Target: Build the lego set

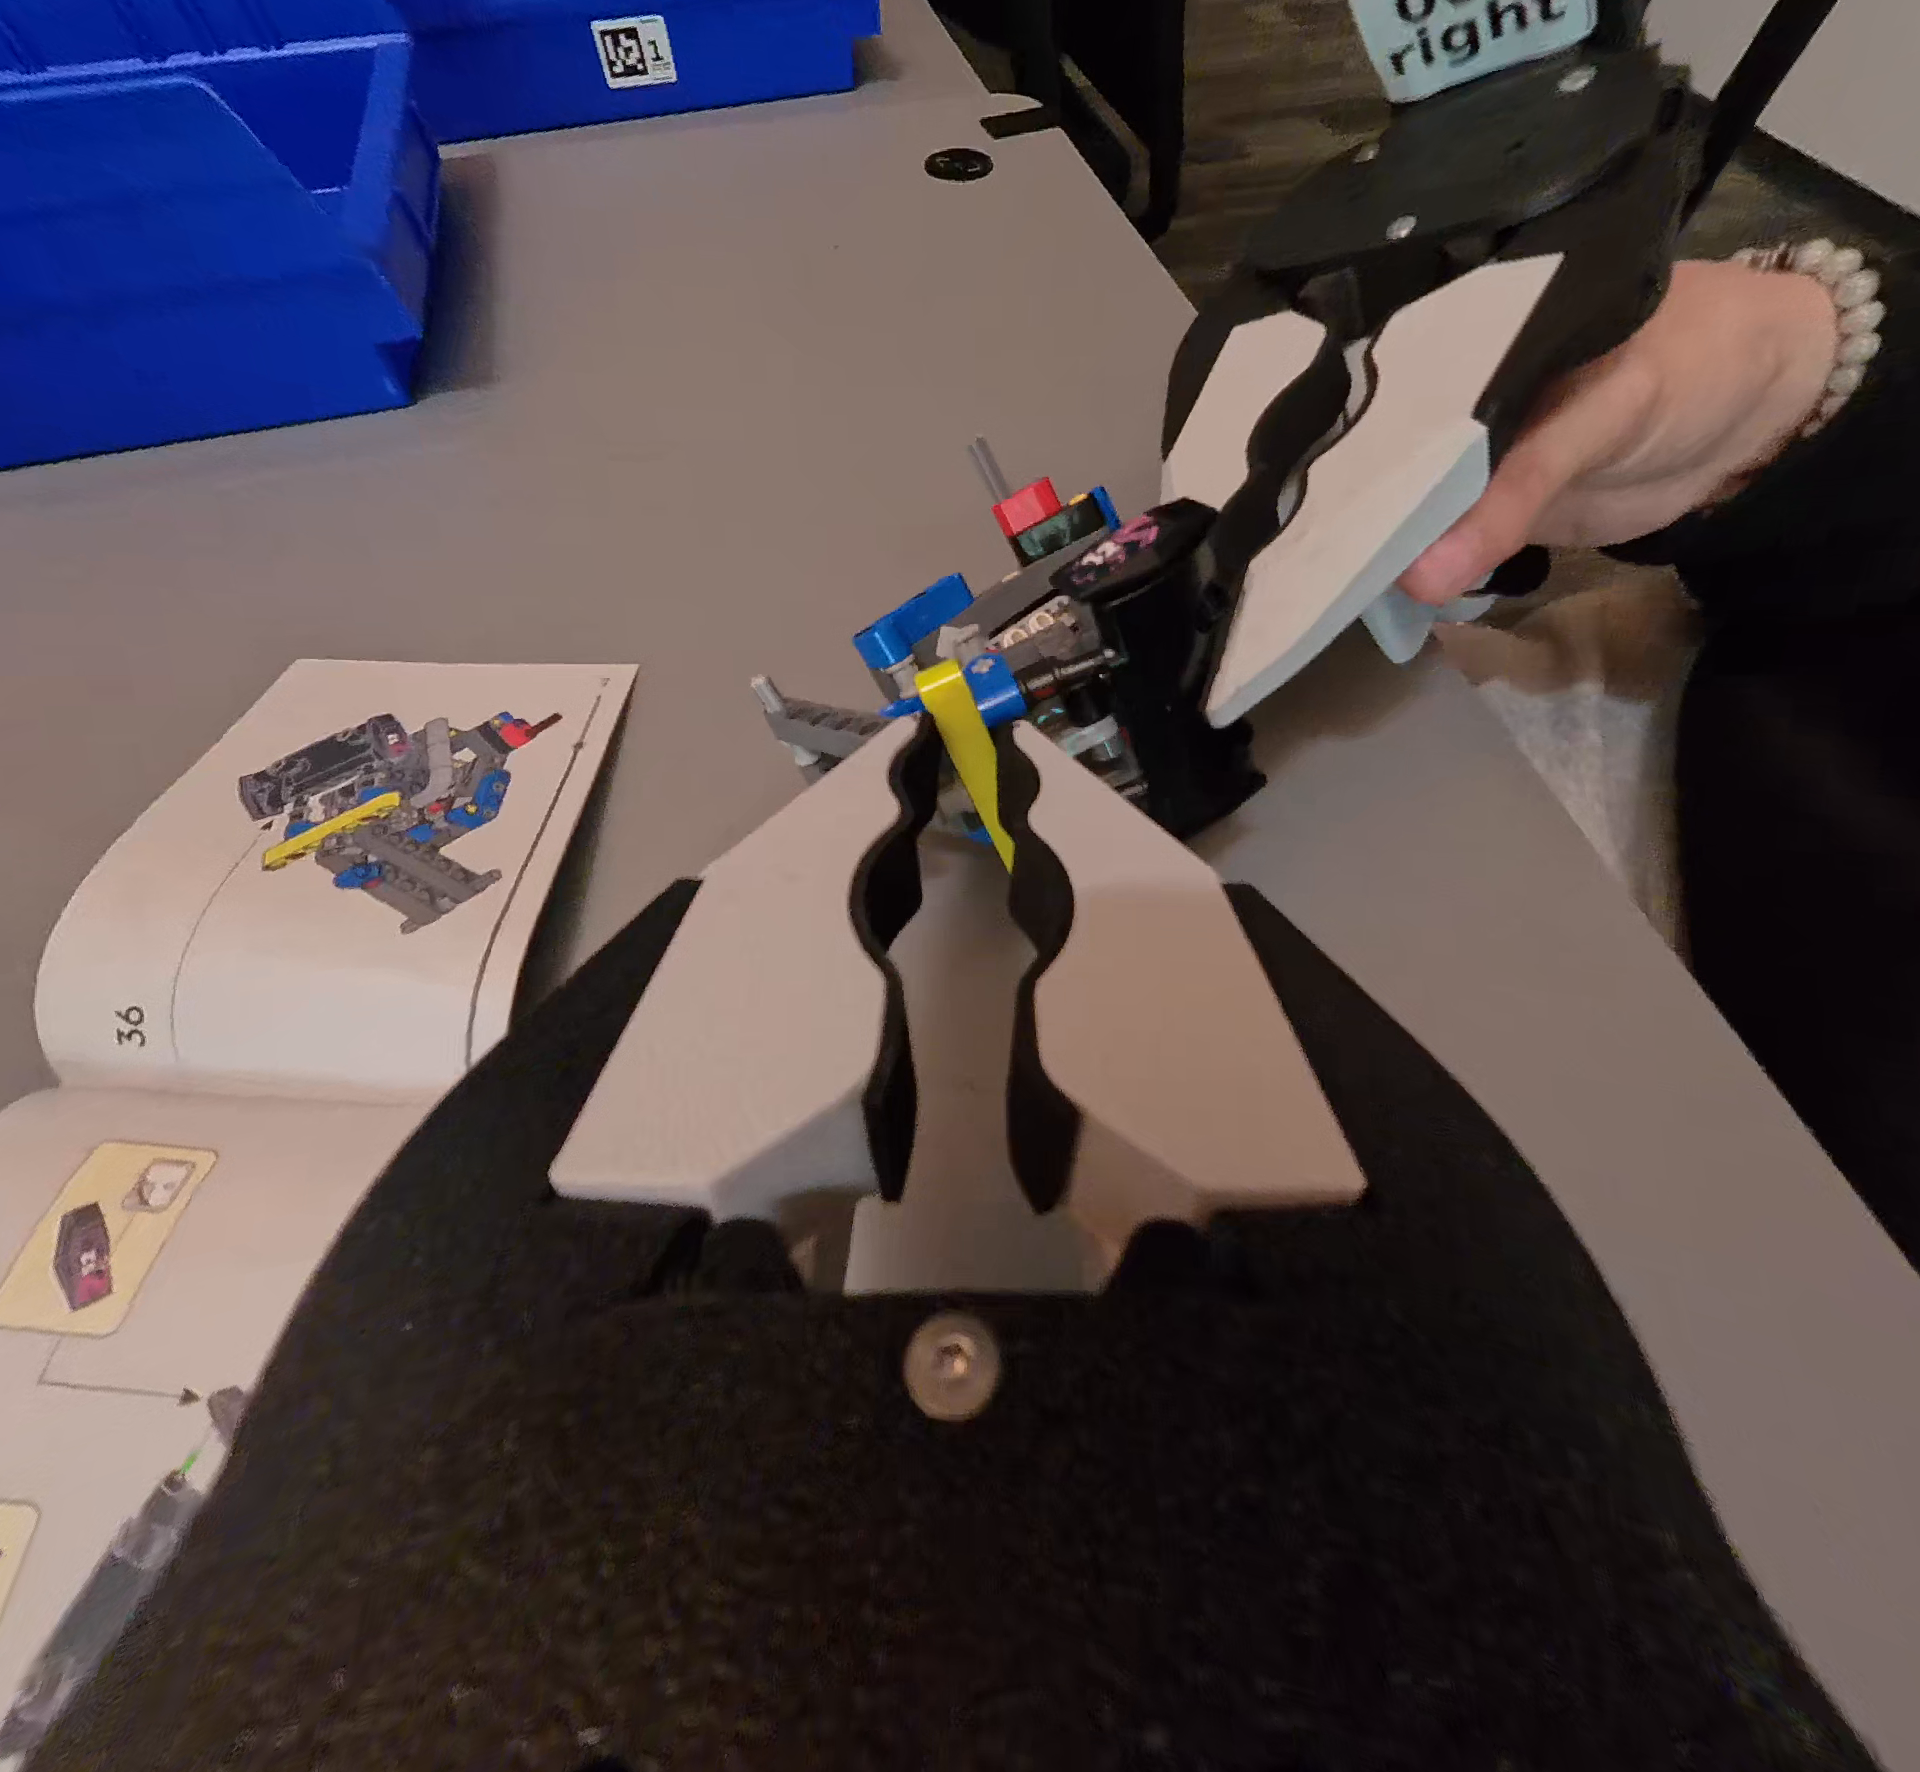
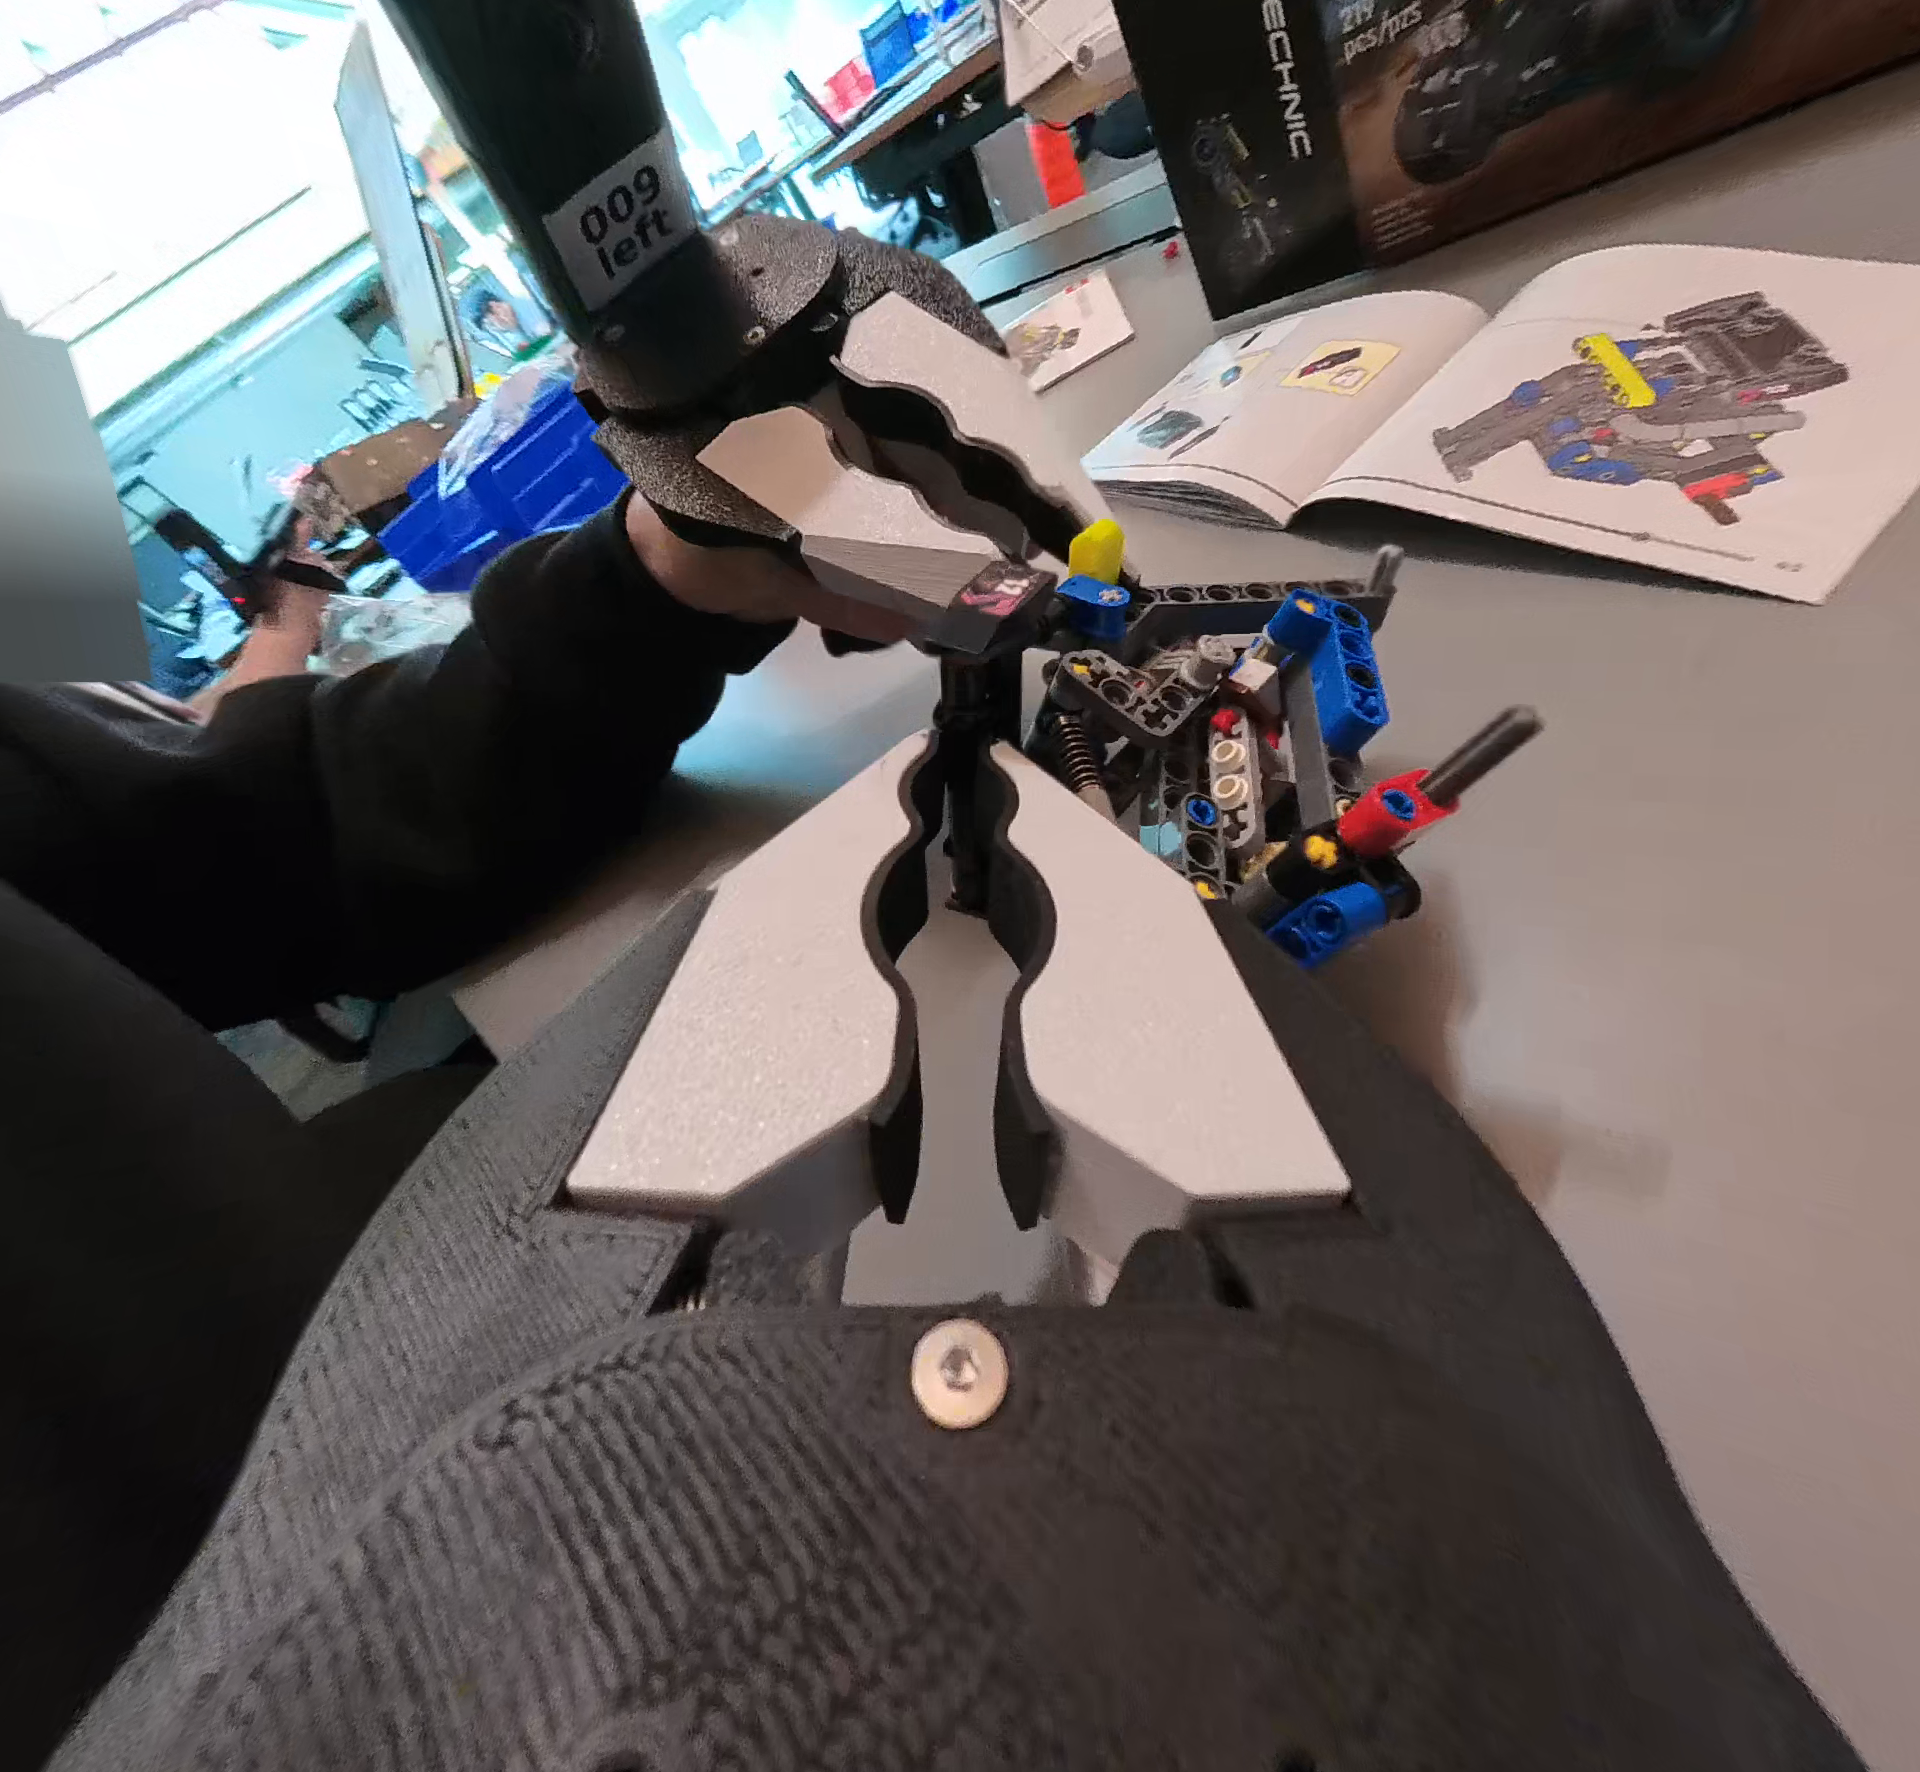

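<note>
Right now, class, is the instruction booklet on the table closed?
No. The instruction booklet lies open on the grey table, its pages showing coloured building pictures.

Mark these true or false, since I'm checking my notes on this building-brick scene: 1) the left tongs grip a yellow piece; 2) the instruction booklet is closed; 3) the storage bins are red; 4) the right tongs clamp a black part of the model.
1) True: the left tongs pinch the yellow piece.
2) False: the instruction booklet lies open.
3) False: the storage bins are blue.
4) True: the right tongs close on the model's black part.
</note>
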